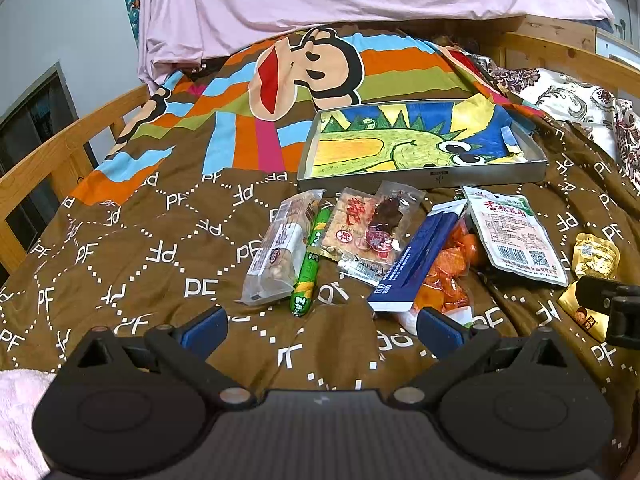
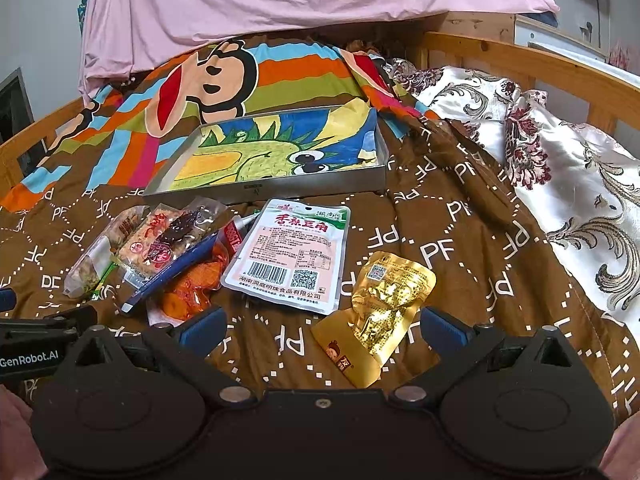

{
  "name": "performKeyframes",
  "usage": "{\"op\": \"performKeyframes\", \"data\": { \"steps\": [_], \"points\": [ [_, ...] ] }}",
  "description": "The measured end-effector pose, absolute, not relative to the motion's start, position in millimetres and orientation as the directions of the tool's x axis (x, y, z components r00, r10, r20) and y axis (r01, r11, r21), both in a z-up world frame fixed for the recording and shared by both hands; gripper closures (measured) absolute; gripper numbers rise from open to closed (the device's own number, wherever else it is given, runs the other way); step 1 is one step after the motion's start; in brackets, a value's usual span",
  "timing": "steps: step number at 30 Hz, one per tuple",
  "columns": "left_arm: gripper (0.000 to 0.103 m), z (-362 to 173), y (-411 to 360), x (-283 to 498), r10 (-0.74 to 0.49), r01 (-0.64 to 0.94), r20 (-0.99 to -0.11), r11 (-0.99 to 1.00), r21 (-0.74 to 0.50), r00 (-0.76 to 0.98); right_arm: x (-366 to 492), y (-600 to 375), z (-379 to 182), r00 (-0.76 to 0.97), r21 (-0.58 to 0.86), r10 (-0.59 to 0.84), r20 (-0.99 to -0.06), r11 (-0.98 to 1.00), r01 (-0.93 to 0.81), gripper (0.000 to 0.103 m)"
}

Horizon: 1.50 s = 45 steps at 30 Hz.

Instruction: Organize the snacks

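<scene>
On the bed (image 1: 160, 248): snack packets (image 1: 360, 240) heaped, tray (image 1: 424, 178) at 12 o'clock | left gripper (image 1: 320, 322) jaws spread | right gripper (image 2: 322, 322) jaws spread

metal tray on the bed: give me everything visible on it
The tray is a shallow rectangular pan with low, straight walls of dull grey metal and a small dark mark mid-way along its near wall. A colourful crayon-style drawing of a green spiky creature with big eyes lines its floor. No snacks are in it. It rests roughly flat on the brown blanket, behind the snack pile. The near wall sits close behind the white packet; contact is unclear. Neither gripper touches it.
</scene>
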<state>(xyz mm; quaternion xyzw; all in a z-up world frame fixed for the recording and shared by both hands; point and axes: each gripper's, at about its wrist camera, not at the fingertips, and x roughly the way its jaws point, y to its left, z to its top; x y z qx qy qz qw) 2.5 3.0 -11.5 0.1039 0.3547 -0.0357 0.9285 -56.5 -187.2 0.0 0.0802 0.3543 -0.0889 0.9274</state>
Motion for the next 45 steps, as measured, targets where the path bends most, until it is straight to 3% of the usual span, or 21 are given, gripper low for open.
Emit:
{"op": "performKeyframes", "data": {
  "steps": [17, 27, 37, 42, 45],
  "points": [
    [0.0, -4, 17, 40, -0.073, 0.18, -0.773, 0.982, 0.053, 0.63, -41, -193, -2, 0.713, 0.115, -0.078, -0.697, 0.969, 0.219, 0.0],
    [0.0, -9, 4, 82, -0.235, 0.432, -0.797, 0.901, 0.036, 0.557, -2, -216, 0, 0.707, 0.138, -0.004, -0.707, 0.98, 0.144, 0.001],
    [0.001, -19, -11, 105, -0.456, 0.644, -0.784, 0.759, -0.095, 0.421, 51, -224, -23, 0.615, 0.311, 0.226, -0.756, 0.95, 0.033, 0.001],
    [0.0, -23, -24, 105, -0.491, 0.735, -0.767, 0.677, -0.037, 0.413, 76, -231, -31, 0.601, 0.323, 0.22, -0.769, 0.944, 0.067, 0.001],
    [0.0, -31, -28, 111, -0.511, 0.757, -0.782, 0.649, -0.077, 0.358, 88, -235, -38, 0.582, 0.326, 0.223, -0.782, 0.942, 0.076, 0.001]
  ]
}}
